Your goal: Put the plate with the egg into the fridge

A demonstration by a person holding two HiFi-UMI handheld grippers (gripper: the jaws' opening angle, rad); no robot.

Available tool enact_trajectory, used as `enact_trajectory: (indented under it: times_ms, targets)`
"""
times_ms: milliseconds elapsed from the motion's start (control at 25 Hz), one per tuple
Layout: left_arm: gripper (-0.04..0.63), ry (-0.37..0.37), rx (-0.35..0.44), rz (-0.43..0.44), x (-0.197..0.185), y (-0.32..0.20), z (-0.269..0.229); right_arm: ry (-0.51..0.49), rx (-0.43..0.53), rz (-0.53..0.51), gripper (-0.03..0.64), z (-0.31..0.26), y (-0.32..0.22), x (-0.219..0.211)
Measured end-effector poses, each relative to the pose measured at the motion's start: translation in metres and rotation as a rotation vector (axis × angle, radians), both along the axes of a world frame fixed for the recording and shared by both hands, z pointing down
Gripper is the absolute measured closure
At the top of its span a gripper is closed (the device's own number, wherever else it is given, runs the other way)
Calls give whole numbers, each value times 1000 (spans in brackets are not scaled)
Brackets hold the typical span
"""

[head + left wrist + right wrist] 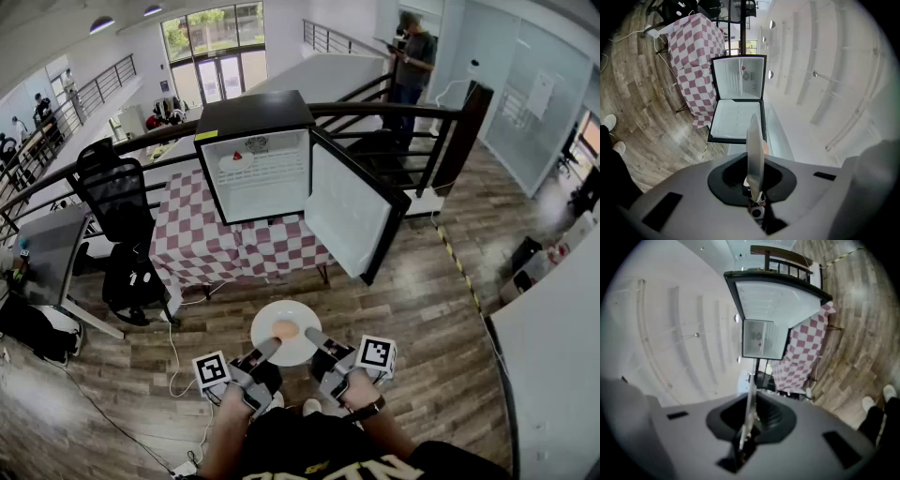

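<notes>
A white plate (292, 344) with a brown egg (286, 329) on it is held level above the wooden floor, in front of me. My left gripper (269, 350) is shut on the plate's near left rim and my right gripper (315, 338) is shut on its near right rim. In the left gripper view the plate (754, 154) stands edge-on between the jaws, with the egg (766, 148) just showing behind it. The right gripper view shows the plate (750, 408) as a thin edge too. The black mini fridge (255, 155) stands open ahead, its door (349, 211) swung out to the right.
The fridge sits on a table with a red and white checked cloth (202, 242). A black office chair (117, 202) stands to the left, by a grey desk (47, 253). A dark railing (403, 112) runs behind, where a person (411, 66) stands. White cables (173, 352) lie on the floor.
</notes>
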State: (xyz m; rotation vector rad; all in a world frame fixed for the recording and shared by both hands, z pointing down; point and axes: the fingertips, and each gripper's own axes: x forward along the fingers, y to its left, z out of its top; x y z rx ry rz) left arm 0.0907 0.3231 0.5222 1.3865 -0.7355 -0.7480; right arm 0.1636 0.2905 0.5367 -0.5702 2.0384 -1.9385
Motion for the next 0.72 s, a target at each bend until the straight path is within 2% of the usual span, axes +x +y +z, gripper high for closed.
enact_trajectory:
  times_ms: [480,720]
  targets:
    - [557,-5,-34,-29,-2,16,9,-33,-36,-16,577,8,13,-3]
    - [557,27,-30,-69,-16,12,13,-73,-24,-37,575,11,6,-18]
